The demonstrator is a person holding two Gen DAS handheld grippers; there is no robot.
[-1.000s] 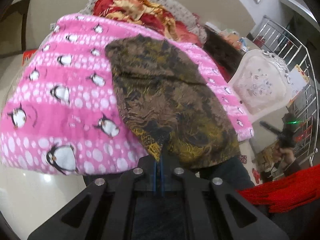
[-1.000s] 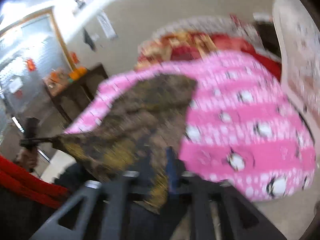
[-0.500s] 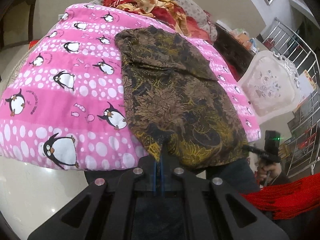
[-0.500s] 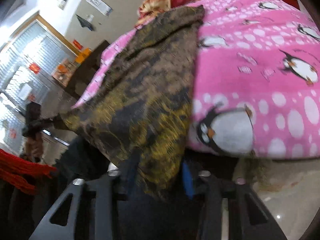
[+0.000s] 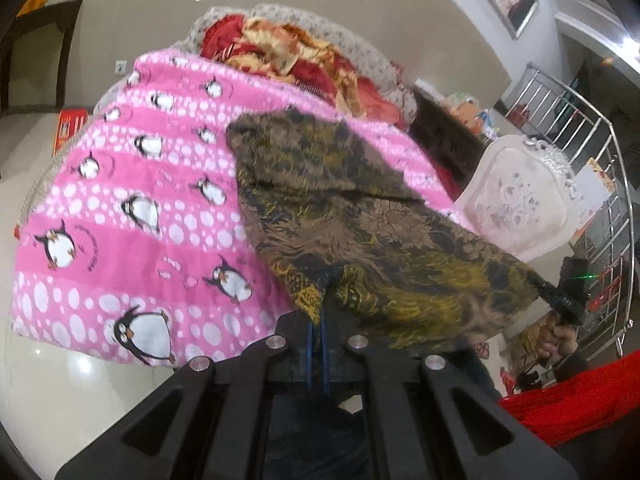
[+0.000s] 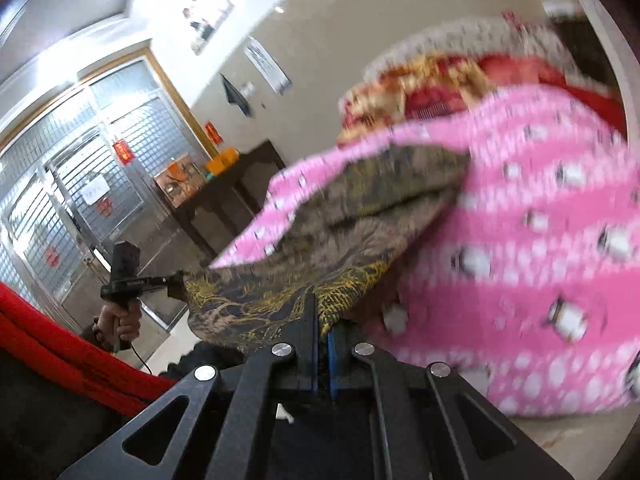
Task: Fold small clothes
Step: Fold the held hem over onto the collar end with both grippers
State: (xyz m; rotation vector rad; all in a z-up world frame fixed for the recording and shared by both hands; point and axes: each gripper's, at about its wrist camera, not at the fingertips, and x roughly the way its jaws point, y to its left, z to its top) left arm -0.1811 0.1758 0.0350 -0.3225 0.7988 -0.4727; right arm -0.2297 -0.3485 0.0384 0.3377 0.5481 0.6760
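- Pink penguin blanket (image 5: 132,216) covers the bed under my work; red-and-gold bedding (image 5: 304,56) is heaped at its far end.
- My left gripper (image 5: 318,320): jaws pinched tight on the near hem of the brown patterned garment (image 5: 360,216).
- My right gripper (image 6: 323,326): jaws just closed, clamped on the hem's other corner.
- Garment's near edge is raised off the blanket between both grips; its far part lies on the blanket.

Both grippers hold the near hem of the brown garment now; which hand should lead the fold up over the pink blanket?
Neither clearly. The left gripper and right gripper are each shut on a corner of the brown patterned garment; lift both together.
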